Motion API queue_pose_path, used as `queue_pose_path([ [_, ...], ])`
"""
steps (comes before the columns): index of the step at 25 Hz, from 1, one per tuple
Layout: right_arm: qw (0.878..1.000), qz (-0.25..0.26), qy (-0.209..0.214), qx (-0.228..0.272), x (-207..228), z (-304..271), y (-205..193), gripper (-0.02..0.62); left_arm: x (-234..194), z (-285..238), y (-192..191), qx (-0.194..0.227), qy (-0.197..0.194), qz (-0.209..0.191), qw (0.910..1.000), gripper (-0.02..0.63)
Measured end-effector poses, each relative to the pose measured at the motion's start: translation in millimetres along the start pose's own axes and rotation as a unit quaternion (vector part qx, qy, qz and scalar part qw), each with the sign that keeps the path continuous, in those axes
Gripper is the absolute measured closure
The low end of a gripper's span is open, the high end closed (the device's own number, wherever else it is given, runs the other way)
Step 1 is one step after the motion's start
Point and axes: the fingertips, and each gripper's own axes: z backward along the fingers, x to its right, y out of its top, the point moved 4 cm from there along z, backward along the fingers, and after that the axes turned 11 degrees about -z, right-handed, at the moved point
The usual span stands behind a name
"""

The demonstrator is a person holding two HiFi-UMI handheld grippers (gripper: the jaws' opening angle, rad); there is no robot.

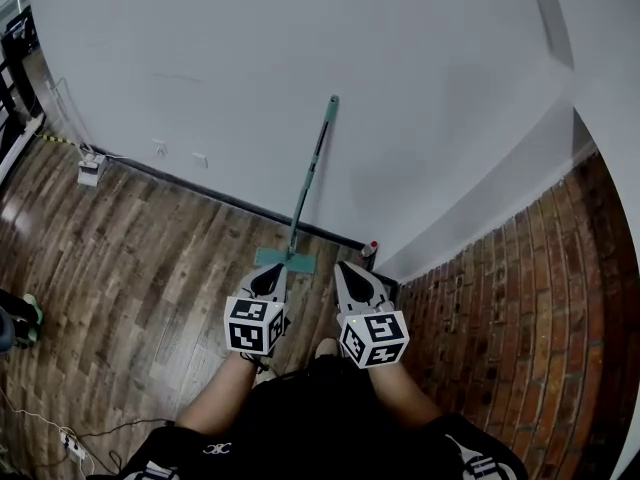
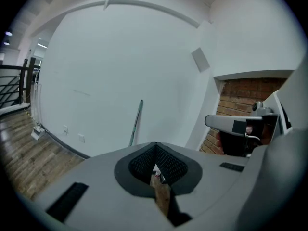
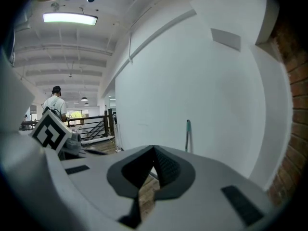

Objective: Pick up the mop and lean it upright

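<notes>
where plank floor (image 1: 150, 258) meets wall (image 1: 300, 48), slim teal mop (image 1: 306, 193) leans.

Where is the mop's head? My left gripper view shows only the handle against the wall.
Observer: On the head view the mop head lies on the floor at the foot of the wall.
Operator: And the right gripper, is it holding anything?
Observer: No. The right gripper has its jaws together with nothing between them.
</notes>
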Motion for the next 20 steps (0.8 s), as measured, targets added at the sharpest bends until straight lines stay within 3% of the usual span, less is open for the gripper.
queue_pose_path([
  [9, 1.0, -0.009, 0.019, 0.021, 50, -68, 26, 0.581, -26, -67, 33, -0.02, 0.02, -0.036, 0.999, 0.611],
  [15, 0.998, -0.018, 0.051, 0.024, 94, -111, 57, 0.581, -41, -117, 75, -0.022, 0.05, -0.031, 0.998, 0.611],
  [20, 0.998, -0.026, 0.06, 0.015, 137, -133, 69, 0.581, -26, -168, 88, -0.037, 0.04, -0.023, 0.9982, 0.611],
])
